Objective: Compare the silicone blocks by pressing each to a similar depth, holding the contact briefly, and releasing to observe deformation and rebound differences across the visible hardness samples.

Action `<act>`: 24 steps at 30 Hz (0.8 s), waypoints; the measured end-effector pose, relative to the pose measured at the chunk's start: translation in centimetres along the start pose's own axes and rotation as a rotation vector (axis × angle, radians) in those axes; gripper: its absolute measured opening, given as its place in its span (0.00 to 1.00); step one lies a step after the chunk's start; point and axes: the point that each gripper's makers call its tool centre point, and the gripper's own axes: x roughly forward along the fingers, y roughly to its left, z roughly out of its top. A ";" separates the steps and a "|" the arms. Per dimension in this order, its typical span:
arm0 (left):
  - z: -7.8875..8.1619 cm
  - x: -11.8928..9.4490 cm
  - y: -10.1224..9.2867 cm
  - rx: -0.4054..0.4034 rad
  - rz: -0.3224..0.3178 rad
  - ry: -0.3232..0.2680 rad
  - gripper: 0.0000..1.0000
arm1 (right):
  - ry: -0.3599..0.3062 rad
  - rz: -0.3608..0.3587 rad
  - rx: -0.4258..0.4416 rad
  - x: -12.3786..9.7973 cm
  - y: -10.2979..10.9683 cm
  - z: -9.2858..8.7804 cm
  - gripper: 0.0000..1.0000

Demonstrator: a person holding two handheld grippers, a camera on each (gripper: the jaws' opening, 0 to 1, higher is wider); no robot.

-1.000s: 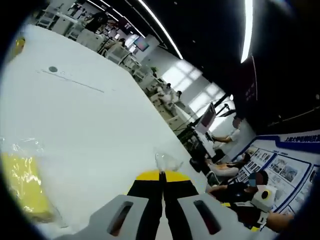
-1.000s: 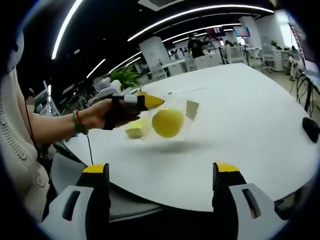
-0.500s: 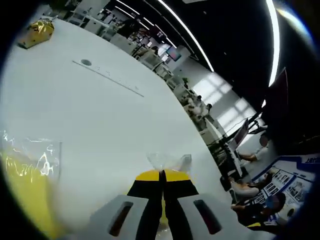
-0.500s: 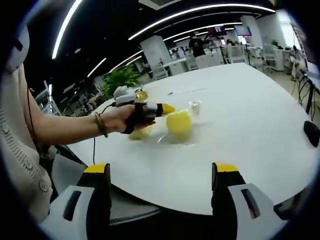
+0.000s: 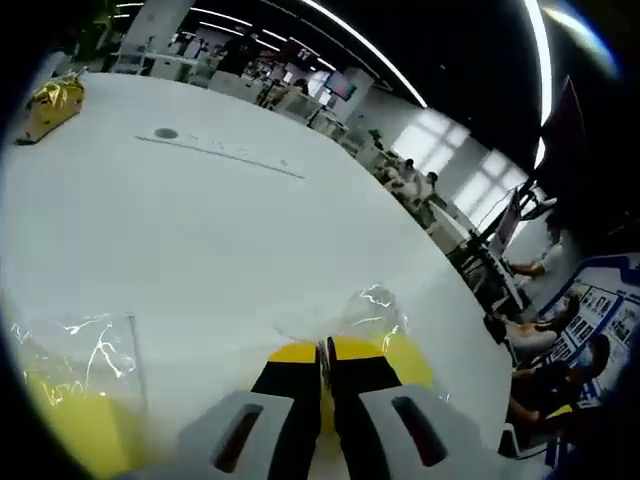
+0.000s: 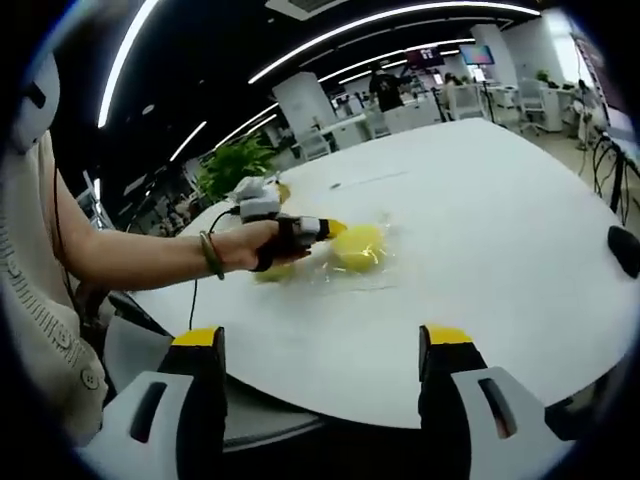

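The left gripper (image 5: pixel 325 352) has its yellow-tipped jaws pressed together on crinkly clear plastic wrap (image 5: pixel 372 312) around a rounded yellow silicone block (image 6: pixel 358 247), which lies on the smooth white table (image 6: pixel 480 260). The right gripper (image 6: pixel 322 345) hangs back, jaws wide apart, holding nothing.

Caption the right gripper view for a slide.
Left gripper at a bagged yellow block on the white table; right gripper open.

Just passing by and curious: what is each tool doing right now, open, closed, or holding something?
Left tool: closed, pinching the clear plastic bag around a yellow block on the white table.
Right tool: open, holding nothing.
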 end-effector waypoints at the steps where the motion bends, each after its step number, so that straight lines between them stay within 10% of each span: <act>1: 0.1 0.0 0.1 0.005 -0.002 -0.002 0.01 | 0.004 0.001 0.000 0.1 0.1 -0.2 0.74; 6: 0.2 -0.5 0.2 0.026 -0.009 0.012 0.08 | 0.012 0.012 -0.005 0.1 0.5 -0.3 0.74; 24: -1.0 -8.4 -0.6 0.475 0.007 0.107 0.38 | 0.007 0.045 -0.015 0.5 3.8 -0.5 0.70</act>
